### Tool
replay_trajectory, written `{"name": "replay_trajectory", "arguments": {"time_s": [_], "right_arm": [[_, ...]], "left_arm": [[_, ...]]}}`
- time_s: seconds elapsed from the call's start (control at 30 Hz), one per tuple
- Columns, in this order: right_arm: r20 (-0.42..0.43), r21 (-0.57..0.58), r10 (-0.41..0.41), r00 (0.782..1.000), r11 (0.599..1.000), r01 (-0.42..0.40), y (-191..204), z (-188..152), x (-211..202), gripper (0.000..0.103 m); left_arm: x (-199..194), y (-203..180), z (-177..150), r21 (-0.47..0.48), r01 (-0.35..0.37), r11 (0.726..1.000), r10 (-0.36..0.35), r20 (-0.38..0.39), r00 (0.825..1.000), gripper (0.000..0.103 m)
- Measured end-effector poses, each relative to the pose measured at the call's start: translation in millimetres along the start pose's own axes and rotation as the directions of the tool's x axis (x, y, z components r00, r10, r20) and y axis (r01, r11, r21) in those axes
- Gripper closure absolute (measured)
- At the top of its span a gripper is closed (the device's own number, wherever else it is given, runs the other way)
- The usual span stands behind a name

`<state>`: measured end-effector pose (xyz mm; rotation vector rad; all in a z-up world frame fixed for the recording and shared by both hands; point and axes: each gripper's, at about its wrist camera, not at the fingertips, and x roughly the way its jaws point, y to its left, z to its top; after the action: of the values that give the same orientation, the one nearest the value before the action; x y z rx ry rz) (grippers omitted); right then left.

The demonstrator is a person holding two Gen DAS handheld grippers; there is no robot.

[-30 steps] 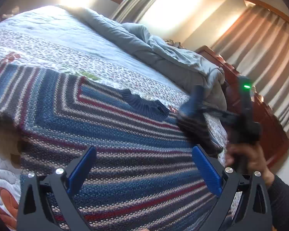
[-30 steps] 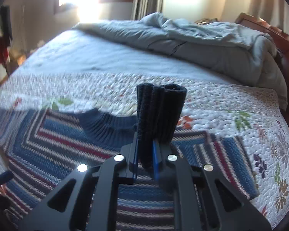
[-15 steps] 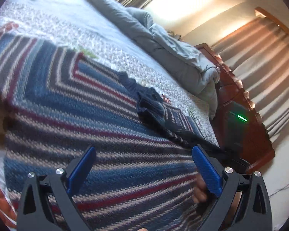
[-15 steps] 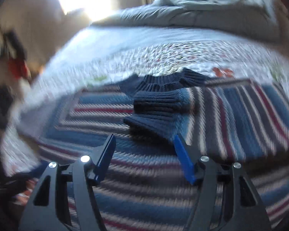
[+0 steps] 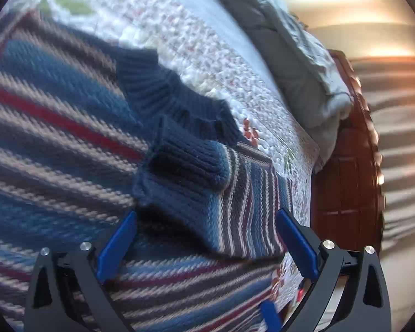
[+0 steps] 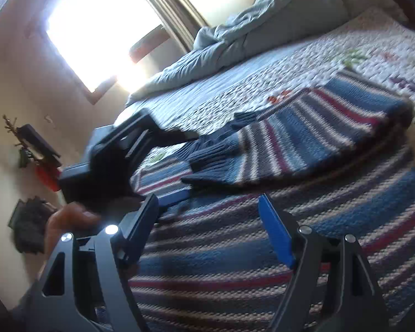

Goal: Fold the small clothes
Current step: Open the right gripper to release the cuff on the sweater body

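Looking along the left gripper [image 5: 206, 242], its blue jaws stand wide apart with nothing clamped between them — only the striped knit sweater [image 5: 55, 127] lies below, spread flat on the quilted bed [image 5: 207, 63]. One sleeve [image 5: 235, 202] is folded inward across the body, its navy ribbed cuff [image 5: 185, 163] resting just beside the ribbed collar [image 5: 166, 91]. A second ago that cuff was pinched up in the right gripper; now it lies free, so the sleeve fold looks done. A grey duvet [image 5: 304, 63] is heaped at the far side by the wooden bed frame [image 5: 345, 166].

From the right gripper [image 6: 207, 231], the jaws are opening and nothing sits between them — the released cuff [image 6: 207, 160] lies further off on the sweater. The left gripper's dark body shows at the left, a hand [image 6: 66, 224] behind it. No containers appear in either view. The other sleeve probably comes next.
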<state>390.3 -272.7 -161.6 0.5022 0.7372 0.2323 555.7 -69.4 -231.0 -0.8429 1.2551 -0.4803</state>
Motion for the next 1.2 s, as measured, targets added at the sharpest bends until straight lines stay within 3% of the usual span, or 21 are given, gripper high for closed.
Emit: {"name": "replay_trajectory", "arguments": {"time_s": [0.03, 0.1, 0.17, 0.2, 0.3, 0.37, 0.57, 0.83, 1.03, 1.2], "right_arm": [[0.012, -0.021, -0.004, 1.0, 1.0, 0.004, 0, 3, -2, 0.028], [0.044, -0.067, -0.02, 0.999, 0.998, 0.023, 4, 6, -11, 0.026], [0.067, -0.091, -0.034, 0.997, 0.995, 0.04, 4, 9, -17, 0.024], [0.072, -0.092, -0.036, 0.997, 0.995, 0.042, 2, 10, -18, 0.024], [0.066, -0.099, -0.046, 0.997, 0.994, 0.052, 0, 9, -16, 0.024], [0.055, -0.1, -0.04, 0.998, 0.994, 0.045, -1, 7, -15, 0.024], [0.049, -0.091, -0.038, 0.998, 0.995, 0.042, -3, 6, -12, 0.024], [0.035, -0.11, -0.044, 0.998, 0.993, 0.048, -1, 5, -7, 0.024], [0.018, -0.11, -0.037, 0.999, 0.993, 0.039, -1, 4, -2, 0.024], [0.015, -0.117, -0.039, 0.999, 0.992, 0.041, 0, 2, -1, 0.024]], "left_arm": [[3, -1, -1, -0.011, 0.003, 1.0, -0.003, 0.007, 1.0, 0.005], [6, -4, -1, 0.001, 0.001, 1.0, -0.001, 0.031, 1.0, 0.024], [11, -8, -1, 0.022, -0.021, 1.0, 0.021, 0.009, 1.0, 0.043], [12, -10, -2, 0.034, -0.029, 0.999, 0.029, 0.0, 1.0, 0.046], [11, -12, -7, 0.089, -0.073, 0.993, 0.072, 0.012, 0.997, 0.073], [6, -13, -9, 0.107, -0.109, 0.988, 0.106, 0.039, 0.994, 0.083], [-23, -25, -4, 0.168, -0.146, 0.975, 0.124, 0.132, 0.983, 0.094], [-56, -26, 11, 0.19, -0.175, 0.966, 0.137, 0.201, 0.97, 0.095], [-81, -4, 19, 0.209, -0.216, 0.954, 0.17, 0.22, 0.961, 0.095], [-95, 15, 21, 0.18, -0.192, 0.965, 0.147, 0.236, 0.961, 0.095]]}}
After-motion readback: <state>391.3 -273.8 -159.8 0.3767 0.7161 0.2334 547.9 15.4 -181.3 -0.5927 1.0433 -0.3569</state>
